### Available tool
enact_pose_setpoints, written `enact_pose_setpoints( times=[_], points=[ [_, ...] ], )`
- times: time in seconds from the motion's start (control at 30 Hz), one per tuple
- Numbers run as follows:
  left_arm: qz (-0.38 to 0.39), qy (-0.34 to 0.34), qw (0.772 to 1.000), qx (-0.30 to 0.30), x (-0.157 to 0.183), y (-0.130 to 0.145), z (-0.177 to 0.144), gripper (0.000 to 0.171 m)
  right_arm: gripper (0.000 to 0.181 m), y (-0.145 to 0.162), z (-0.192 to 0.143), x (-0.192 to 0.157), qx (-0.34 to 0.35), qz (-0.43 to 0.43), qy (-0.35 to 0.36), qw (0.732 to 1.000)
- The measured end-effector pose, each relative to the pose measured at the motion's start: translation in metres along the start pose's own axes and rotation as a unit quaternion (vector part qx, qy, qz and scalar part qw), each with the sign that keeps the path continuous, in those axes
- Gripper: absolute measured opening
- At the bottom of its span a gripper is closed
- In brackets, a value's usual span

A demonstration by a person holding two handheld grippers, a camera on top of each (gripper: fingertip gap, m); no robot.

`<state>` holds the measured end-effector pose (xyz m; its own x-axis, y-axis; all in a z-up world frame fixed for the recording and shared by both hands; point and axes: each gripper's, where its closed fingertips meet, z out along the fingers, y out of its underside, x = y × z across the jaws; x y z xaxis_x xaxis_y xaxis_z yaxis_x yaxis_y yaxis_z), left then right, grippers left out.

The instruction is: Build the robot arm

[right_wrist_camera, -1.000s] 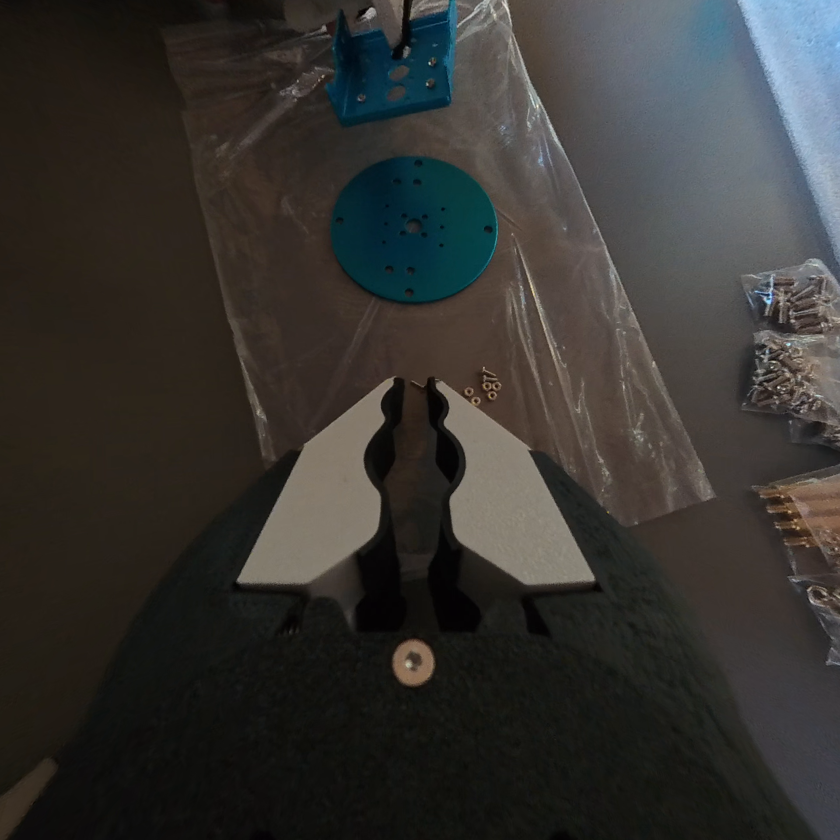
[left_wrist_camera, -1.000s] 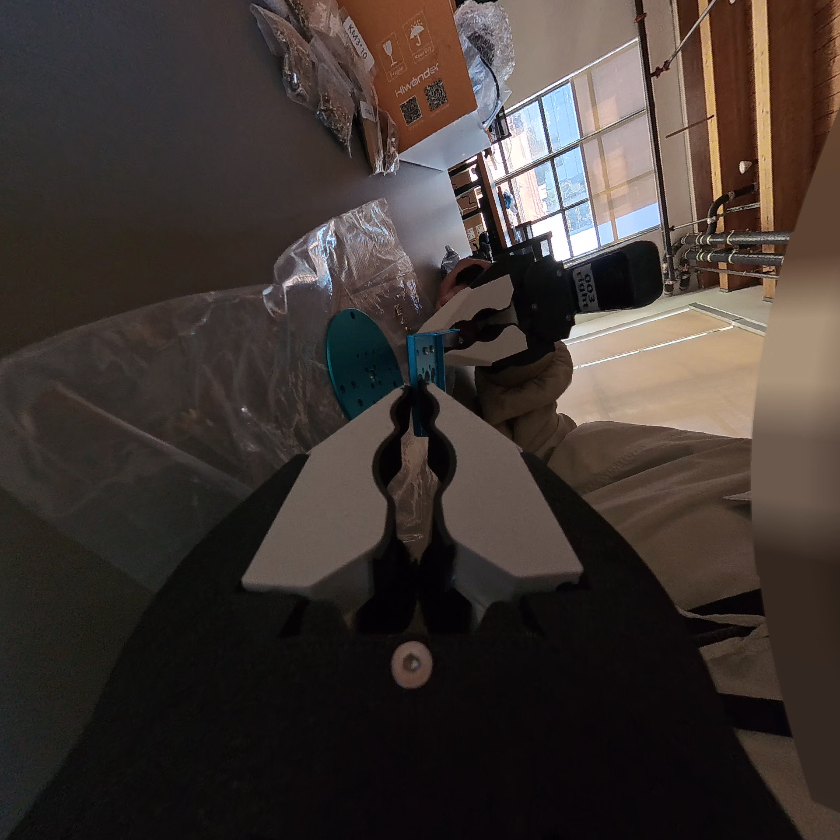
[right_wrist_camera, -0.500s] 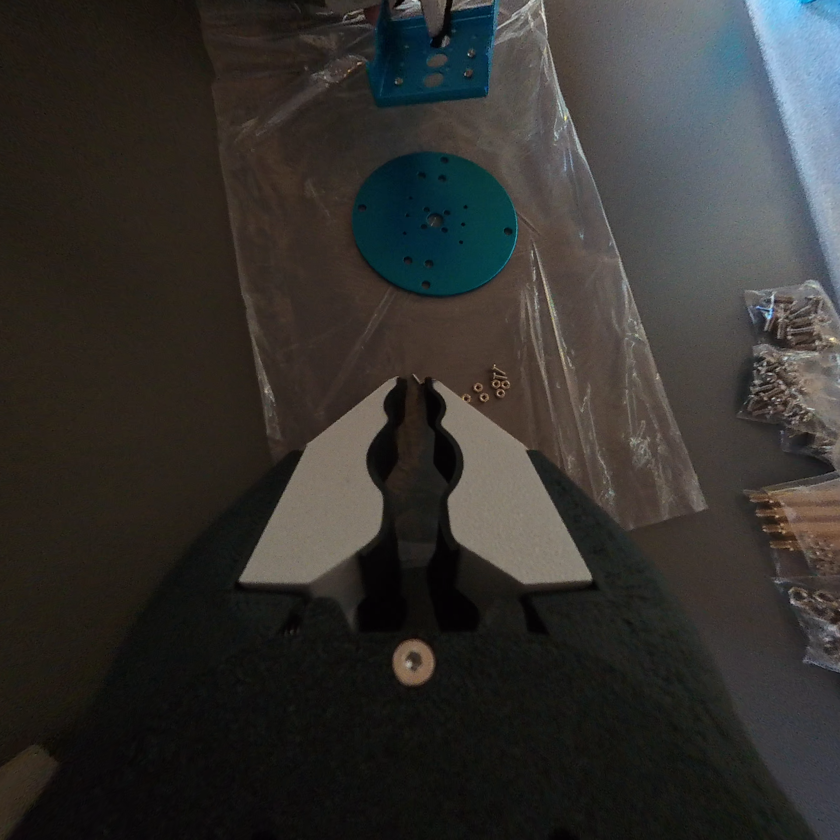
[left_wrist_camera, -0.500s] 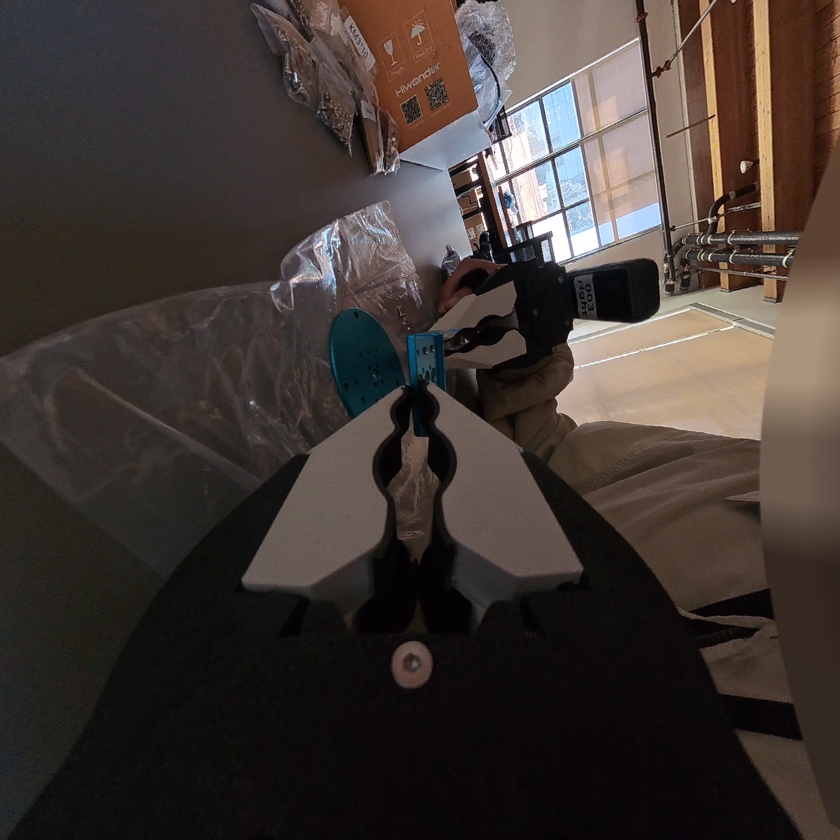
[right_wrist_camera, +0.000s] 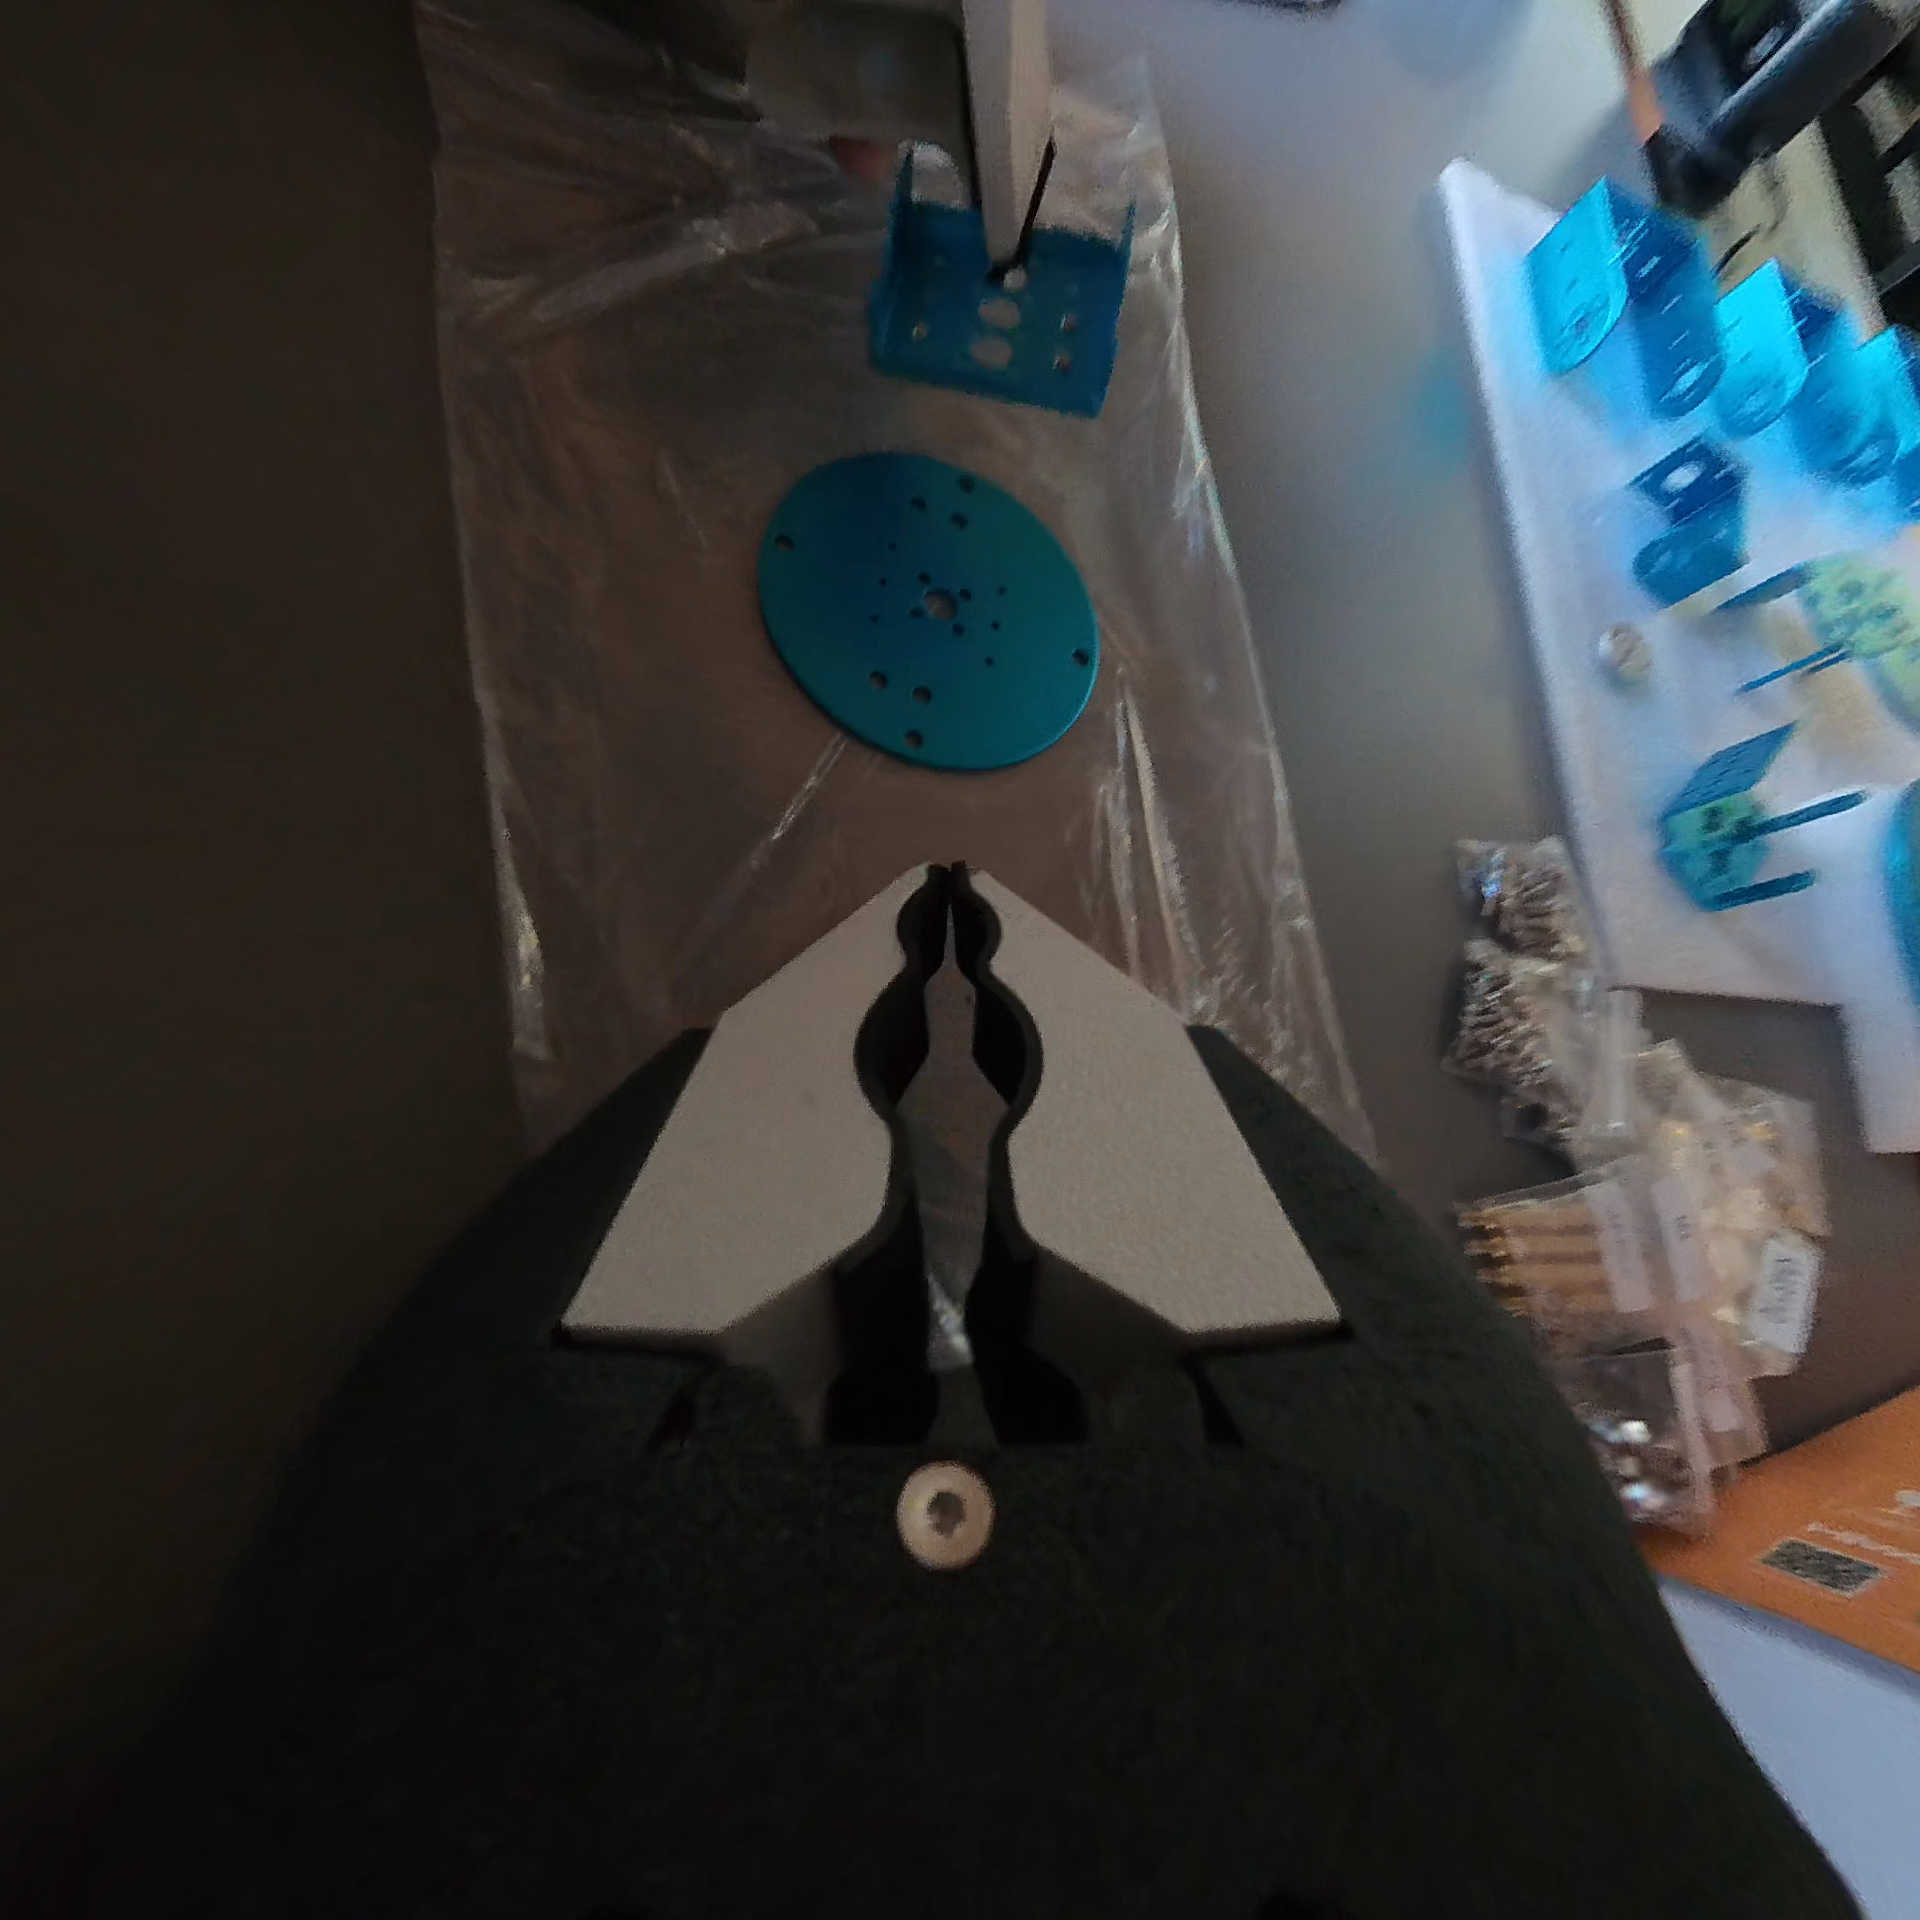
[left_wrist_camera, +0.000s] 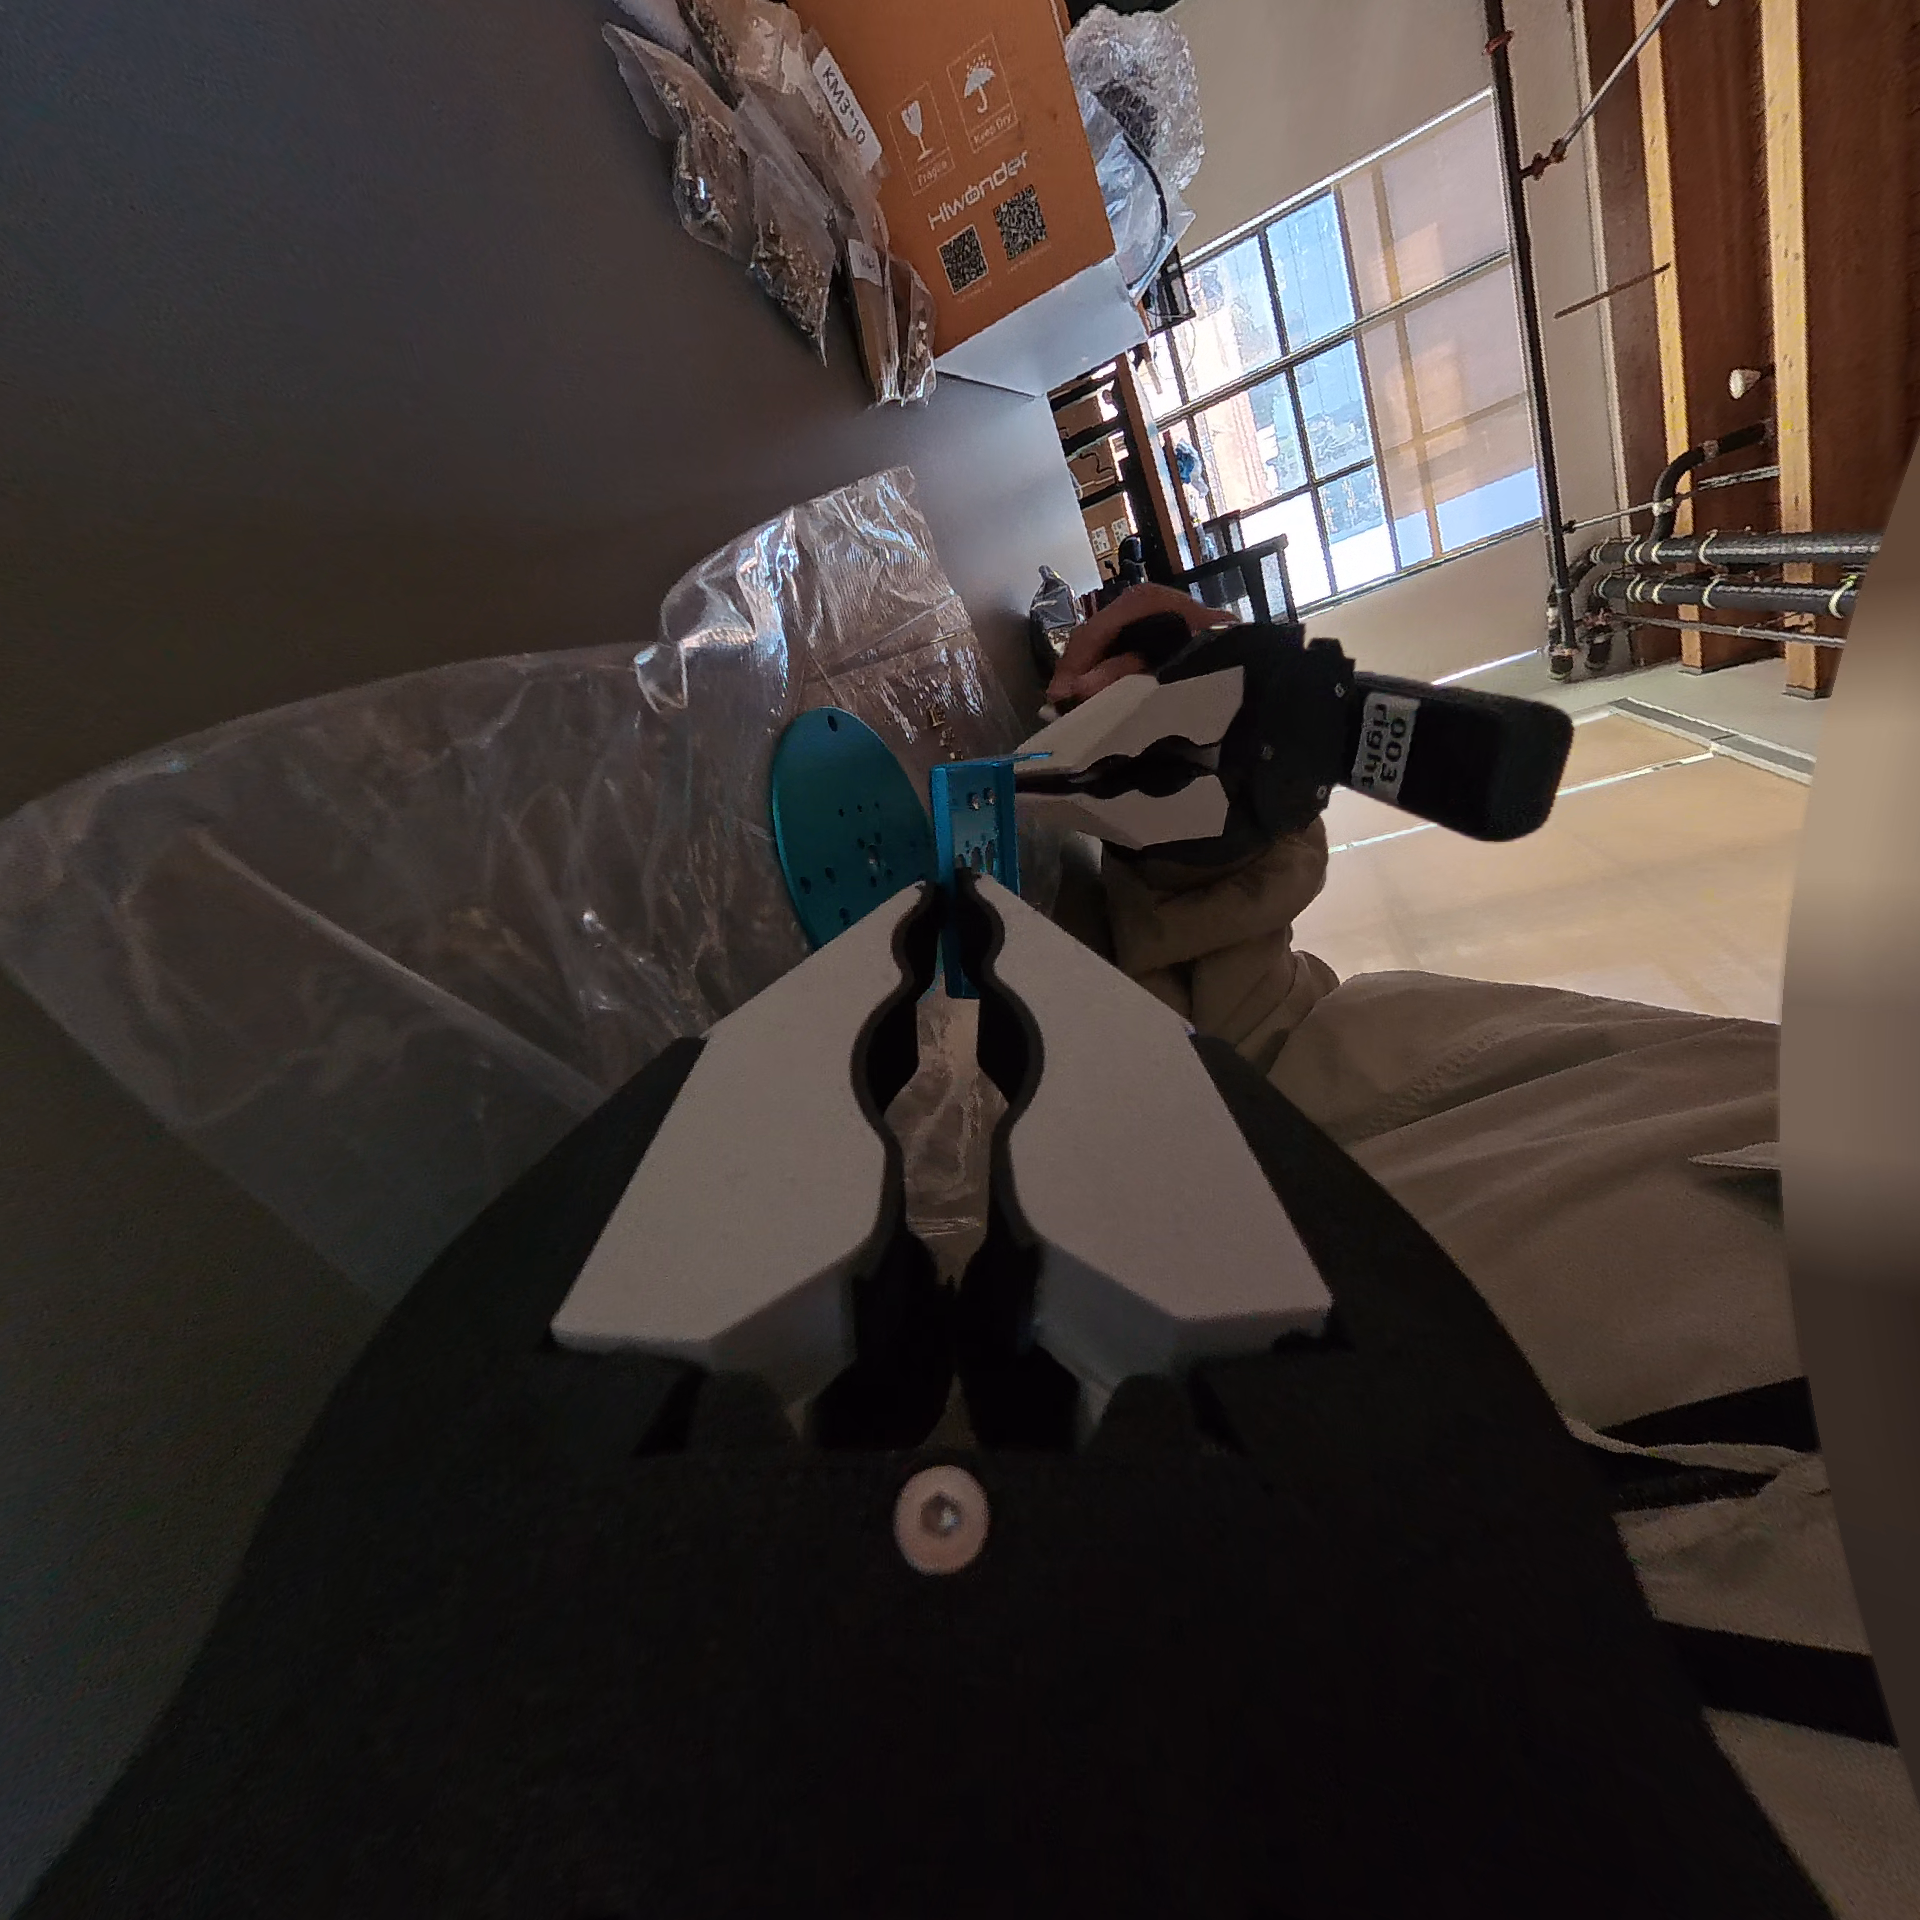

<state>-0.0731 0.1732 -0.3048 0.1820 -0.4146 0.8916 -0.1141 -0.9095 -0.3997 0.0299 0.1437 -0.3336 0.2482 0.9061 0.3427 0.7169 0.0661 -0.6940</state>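
My left gripper [left_wrist_camera: 951,883] is shut on a blue U-shaped bracket [left_wrist_camera: 971,831] with holes, held upright above a clear plastic sheet [left_wrist_camera: 416,883]. The right wrist view shows the same bracket [right_wrist_camera: 992,312] pinched by a white finger [right_wrist_camera: 1013,104] at the top. A round teal disc [right_wrist_camera: 928,611] with holes lies flat on the sheet [right_wrist_camera: 623,520]; it also shows in the left wrist view [left_wrist_camera: 831,821]. My right gripper [right_wrist_camera: 948,871] is shut and hovers over the sheet, short of the disc. In the left wrist view its tips [left_wrist_camera: 1029,774] are close to the bracket's far edge.
A white tray [right_wrist_camera: 1538,623] with several blue brackets lies at the right. Bags of screws and standoffs [right_wrist_camera: 1621,1195] lie below it. An orange cardboard box [left_wrist_camera: 987,177] and more bags [left_wrist_camera: 769,208] are at the table's far end. A person's sleeve [left_wrist_camera: 1216,925] is behind the right gripper. Across from one pair of fingers to the other is roughly 12 centimeters.
My right gripper's jaws closed from a narrow gap to fully shut, and it rose off the sheet and swung right. The left gripper kept hold of the bracket, nearly still.
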Motion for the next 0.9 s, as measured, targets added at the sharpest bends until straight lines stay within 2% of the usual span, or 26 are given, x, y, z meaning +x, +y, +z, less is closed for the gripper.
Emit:
enact_pose_setpoints(
  times=[0.17, 0.27, 0.37, 0.53, 0.63, 0.9],
  points=[
    [-0.007, 0.005, 1.0, 0.002, 0.001, 0.0, 0.0, 0.001, 0.0, -0.052, 0.004, 0.019, 0.085, -0.099, 0.129, 0.983],
    [-0.005, 0.008, 1.0, 0.001, 0.003, 0.001, 0.0, 0.001, 0.0, -0.085, 0.02, 0.014, 0.091, -0.158, 0.197, 0.963],
    [-0.001, 0.007, 1.0, -0.003, 0.004, 0.003, 0.001, 0.001, 0.0, -0.096, 0.034, 0.014, 0.072, -0.225, 0.249, 0.939],
    [0.008, 0.008, 1.0, -0.023, 0.007, 0.011, 0.005, 0.001, 0.0, -0.099, 0.044, -0.003, 0.084, -0.277, 0.215, 0.933],
    [0.012, 0.005, 0.999, -0.033, 0.006, 0.014, 0.006, 0.001, 0.0, -0.094, 0.048, -0.009, 0.075, -0.272, 0.176, 0.943],
    [0.021, 0.005, 0.998, -0.054, 0.007, 0.021, 0.008, 0.002, 0.0, -0.088, 0.051, -0.018, 0.057, -0.269, 0.136, 0.952]
  ],
)
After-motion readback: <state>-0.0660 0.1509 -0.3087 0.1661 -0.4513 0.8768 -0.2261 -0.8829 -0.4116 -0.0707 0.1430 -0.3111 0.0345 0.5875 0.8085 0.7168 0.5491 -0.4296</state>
